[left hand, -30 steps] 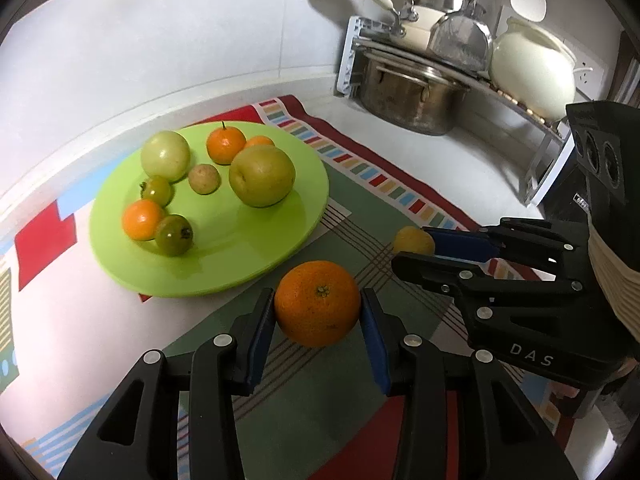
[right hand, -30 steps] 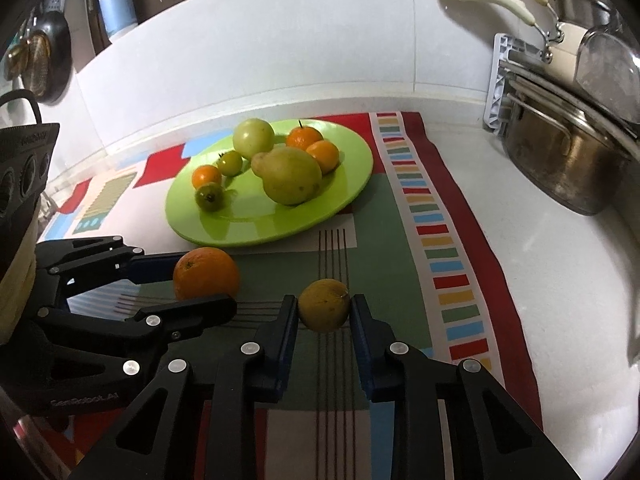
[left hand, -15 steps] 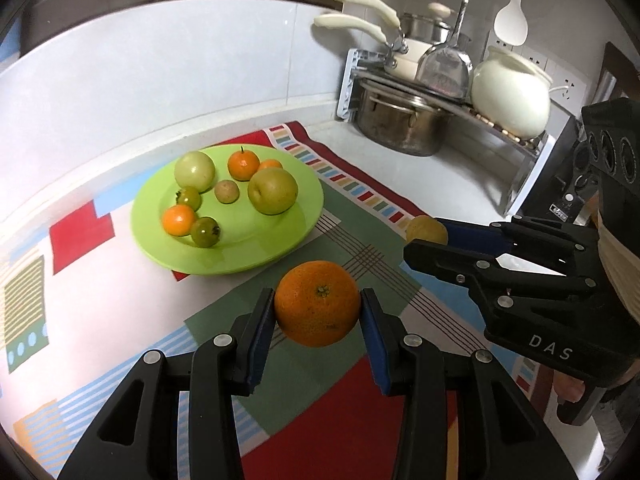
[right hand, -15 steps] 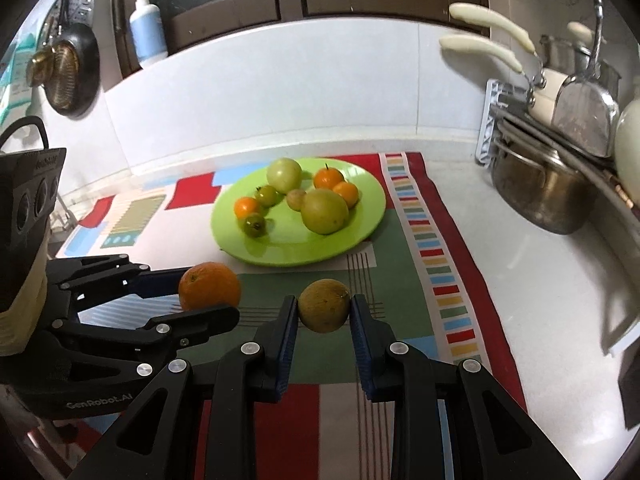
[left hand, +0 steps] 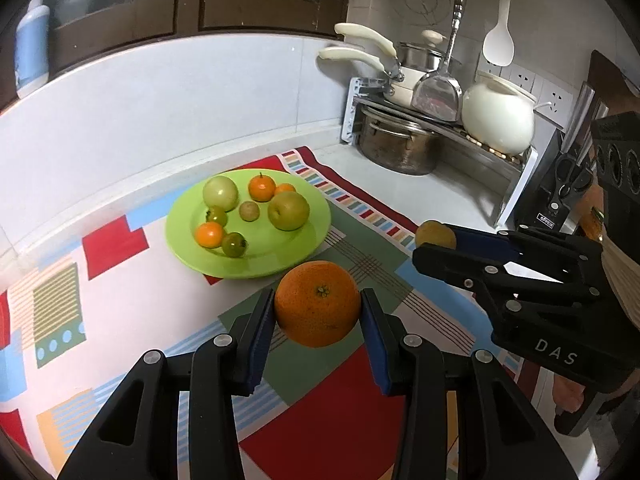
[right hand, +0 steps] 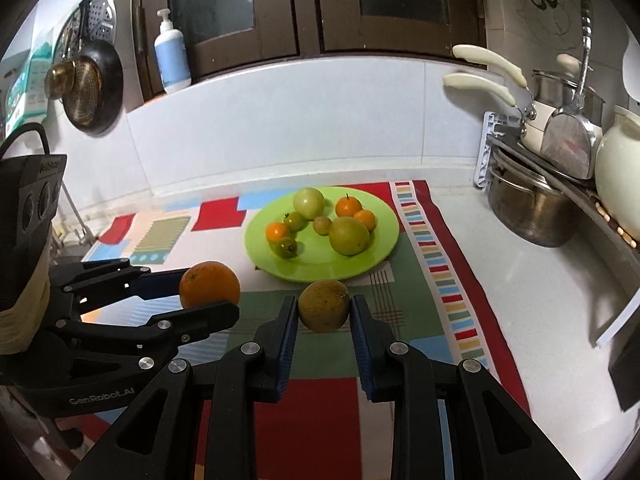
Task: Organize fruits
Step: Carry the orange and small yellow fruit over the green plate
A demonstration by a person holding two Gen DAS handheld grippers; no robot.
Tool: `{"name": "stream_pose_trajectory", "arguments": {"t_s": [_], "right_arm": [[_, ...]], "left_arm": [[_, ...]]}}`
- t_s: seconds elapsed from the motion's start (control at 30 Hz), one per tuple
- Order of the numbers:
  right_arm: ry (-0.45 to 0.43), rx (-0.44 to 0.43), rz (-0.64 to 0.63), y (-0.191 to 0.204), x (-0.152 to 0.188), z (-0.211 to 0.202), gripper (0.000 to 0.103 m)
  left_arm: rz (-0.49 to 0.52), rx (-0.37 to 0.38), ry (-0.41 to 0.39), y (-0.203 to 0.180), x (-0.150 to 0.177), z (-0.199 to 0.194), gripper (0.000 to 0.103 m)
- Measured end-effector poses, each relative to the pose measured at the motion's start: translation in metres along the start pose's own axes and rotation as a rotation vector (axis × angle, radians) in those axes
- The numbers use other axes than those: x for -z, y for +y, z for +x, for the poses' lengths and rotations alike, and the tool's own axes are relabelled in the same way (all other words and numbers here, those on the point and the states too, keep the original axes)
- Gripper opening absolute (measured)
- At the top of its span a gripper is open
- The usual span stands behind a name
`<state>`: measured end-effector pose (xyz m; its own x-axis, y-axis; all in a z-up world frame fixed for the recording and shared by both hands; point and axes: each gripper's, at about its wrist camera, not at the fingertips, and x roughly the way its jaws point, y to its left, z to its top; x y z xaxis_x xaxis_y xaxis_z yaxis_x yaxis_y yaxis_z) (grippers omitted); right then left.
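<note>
Fruit sat in two places: most on the green plate (left hand: pixel 256 264), two pieces in the grippers. The left gripper (left hand: pixel 318 308) was clamped on a large orange (left hand: pixel 317 303), its blue pads (left hand: pixel 262 320) pressed against both sides, the fruit held clear of the patterned mat (left hand: pixel 120 312) and just short of the plate's near rim. The right gripper (right hand: pixel 324 312) pinched a smaller yellow-brown fruit (right hand: pixel 324 311) between its pads, likewise in front of the plate, off to the orange's right. In the right wrist view the orange (right hand: pixel 209 285) showed to the left of that fruit, gripped at the tips of the left gripper's fingers (right hand: pixel 192 316).

On the plate lay a pale green apple (left hand: pixel 220 193) at the far left, a stemmed tangerine (left hand: pixel 262 187) beside it, a second small orange fruit (left hand: pixel 285 189) partly hidden behind a big green-yellow pear (left hand: pixel 289 211), and a little brown fruit (left hand: pixel 249 211) near the middle. Toward the plate's left edge were a green tomato (left hand: pixel 216 216), an orange tomato (left hand: pixel 209 235) and another green tomato (left hand: pixel 234 244), close together.

The plate rested on the mat, near the white backsplash (left hand: pixel 160 112). Well to the plate's right stood a rack (left hand: pixel 516 172) with a steel pot (left hand: pixel 396 146) under it and a white pot (left hand: pixel 498 118) on top.
</note>
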<state>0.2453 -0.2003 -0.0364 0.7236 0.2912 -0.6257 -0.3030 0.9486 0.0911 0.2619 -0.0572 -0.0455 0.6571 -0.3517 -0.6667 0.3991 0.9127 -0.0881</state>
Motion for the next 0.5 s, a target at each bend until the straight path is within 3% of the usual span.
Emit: {"name": "stream_pose_trajectory", "arguments": {"t_s": [0.5], "right_arm": [[-0.07,0.007,0.037,0.022,-0.023,0.002,0.028]], "left_arm": [[0.04,-0.025,-0.052,0.026,-0.027,-0.015,0.042]]}}
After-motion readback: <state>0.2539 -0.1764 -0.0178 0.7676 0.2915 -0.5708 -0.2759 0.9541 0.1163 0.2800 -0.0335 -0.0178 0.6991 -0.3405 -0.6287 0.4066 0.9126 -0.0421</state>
